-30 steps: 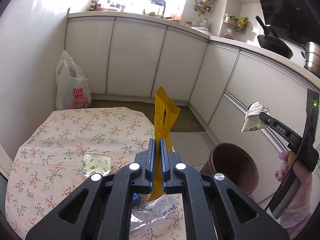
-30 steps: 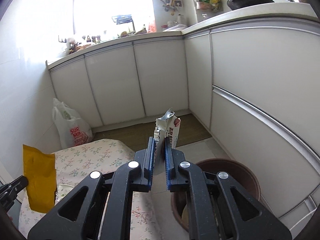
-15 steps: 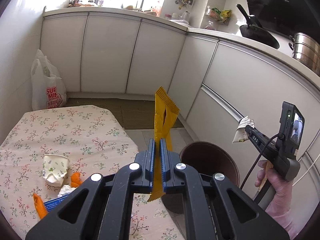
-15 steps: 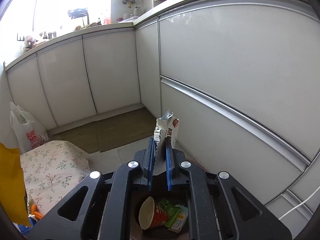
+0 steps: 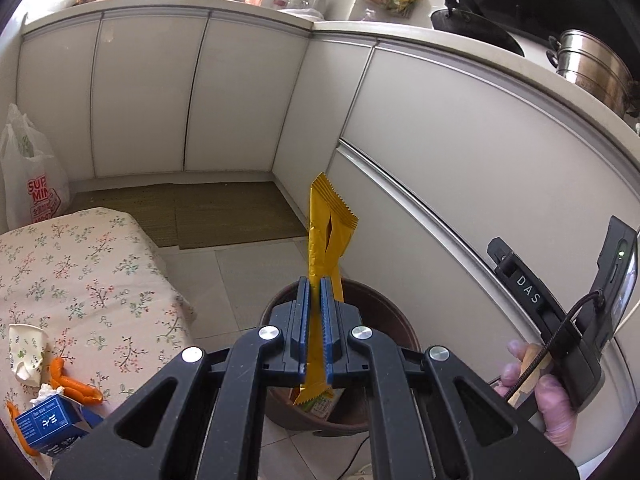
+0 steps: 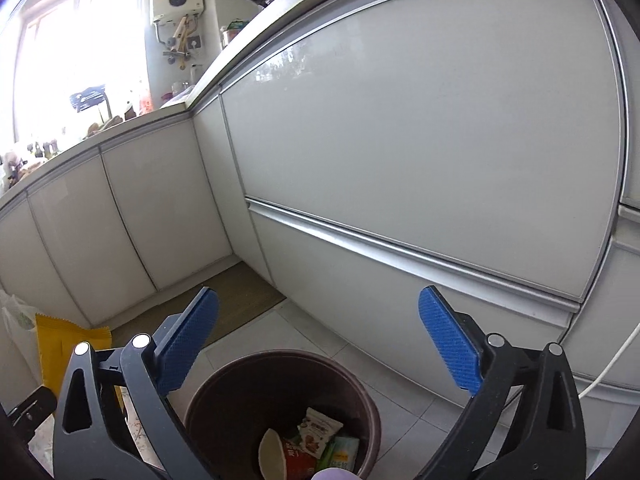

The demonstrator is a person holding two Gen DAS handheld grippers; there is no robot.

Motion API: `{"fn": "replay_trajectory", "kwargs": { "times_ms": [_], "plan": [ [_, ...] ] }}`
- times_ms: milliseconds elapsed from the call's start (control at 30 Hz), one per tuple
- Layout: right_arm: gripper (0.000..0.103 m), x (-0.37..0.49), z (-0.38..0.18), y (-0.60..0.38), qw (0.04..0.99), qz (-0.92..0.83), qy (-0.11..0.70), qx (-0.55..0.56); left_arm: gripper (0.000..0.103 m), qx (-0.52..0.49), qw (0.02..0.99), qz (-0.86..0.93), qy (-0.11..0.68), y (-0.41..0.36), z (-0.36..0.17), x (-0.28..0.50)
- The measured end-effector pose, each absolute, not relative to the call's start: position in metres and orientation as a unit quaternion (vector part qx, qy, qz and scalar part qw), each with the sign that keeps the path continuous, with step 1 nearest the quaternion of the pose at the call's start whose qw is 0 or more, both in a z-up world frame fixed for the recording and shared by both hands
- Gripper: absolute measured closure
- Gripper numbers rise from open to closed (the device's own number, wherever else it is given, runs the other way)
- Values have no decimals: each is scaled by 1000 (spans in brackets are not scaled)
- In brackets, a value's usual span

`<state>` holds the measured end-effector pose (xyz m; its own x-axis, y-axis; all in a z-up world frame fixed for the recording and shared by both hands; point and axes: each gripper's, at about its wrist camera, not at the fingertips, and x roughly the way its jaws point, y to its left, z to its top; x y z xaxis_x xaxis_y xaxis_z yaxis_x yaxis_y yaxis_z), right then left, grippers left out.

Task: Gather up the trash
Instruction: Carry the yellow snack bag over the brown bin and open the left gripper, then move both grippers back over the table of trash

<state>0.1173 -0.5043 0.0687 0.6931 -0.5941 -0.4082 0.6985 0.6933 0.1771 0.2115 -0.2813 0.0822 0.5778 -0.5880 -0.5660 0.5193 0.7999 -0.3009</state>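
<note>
In our left hand, the left gripper (image 5: 314, 334) has its blue pads pressed together on a yellow wrapper (image 5: 326, 240), which stands upright between them with its serrated top edge above and its lower end hanging below the pads. Directly beneath that lower end sits the brown bin (image 5: 400, 328) on the tiled floor, close against the white cabinet fronts (image 5: 460, 152).

From the right wrist view we look straight down into the same brown bin (image 6: 208, 400). Our right gripper (image 6: 320, 344) hangs above its mouth with the jaws spread wide and nothing between them. Inside the bin lie a red paper cup (image 6: 280, 456) tipped on its side, a crumpled snack packet (image 6: 318, 432) and a green carton (image 6: 342, 454), all touching one another at the bottom.

To the left of the bin, the flowered tablecloth (image 5: 80, 272) carries trash not yet collected: a blue carton (image 5: 50, 426) at the near corner, orange scraps (image 5: 70, 384) beside it, and a crushed paper cup (image 5: 26, 350) just behind.

Farther off, a white plastic bag (image 5: 30, 176) with red lettering stands on the floor against the far cabinets; we cannot tell what it holds. On the counter above sit a black pan (image 5: 472, 26) and a steel pot (image 5: 592, 70).
</note>
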Motion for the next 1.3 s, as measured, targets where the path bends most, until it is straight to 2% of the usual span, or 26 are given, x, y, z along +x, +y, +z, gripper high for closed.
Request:
{"fn": "replay_trajectory", "kwargs": {
  "times_ms": [433, 500, 567, 600, 700, 767, 967, 1300],
  "plan": [
    [7, 109, 61, -521, 889, -386, 196, 150, 95, -36, 868, -333, 368, -343, 72, 222],
    [7, 108, 60, -521, 888, -386, 197, 150, 83, -41, 864, -330, 379, -346, 67, 225],
    [7, 107, 60, -521, 888, -386, 198, 149, 55, -44, 865, -323, 382, -345, 64, 228],
    [7, 107, 60, -520, 889, -385, 198, 149, 53, -46, 866, -321, 381, -343, 63, 229],
    [7, 111, 59, -518, 891, -378, 205, 150, 51, -42, 866, -316, 385, -342, 58, 231],
    [7, 116, 59, -518, 891, -375, 209, 148, 45, -38, 868, -311, 386, -340, 55, 231],
    [7, 127, 58, -507, 896, -358, 225, 133, 36, -34, 874, -292, 388, -327, 47, 232],
    [7, 144, 56, -470, 910, -320, 250, 80, 34, -23, 896, -236, 375, -295, 48, 229]
  ]
}}
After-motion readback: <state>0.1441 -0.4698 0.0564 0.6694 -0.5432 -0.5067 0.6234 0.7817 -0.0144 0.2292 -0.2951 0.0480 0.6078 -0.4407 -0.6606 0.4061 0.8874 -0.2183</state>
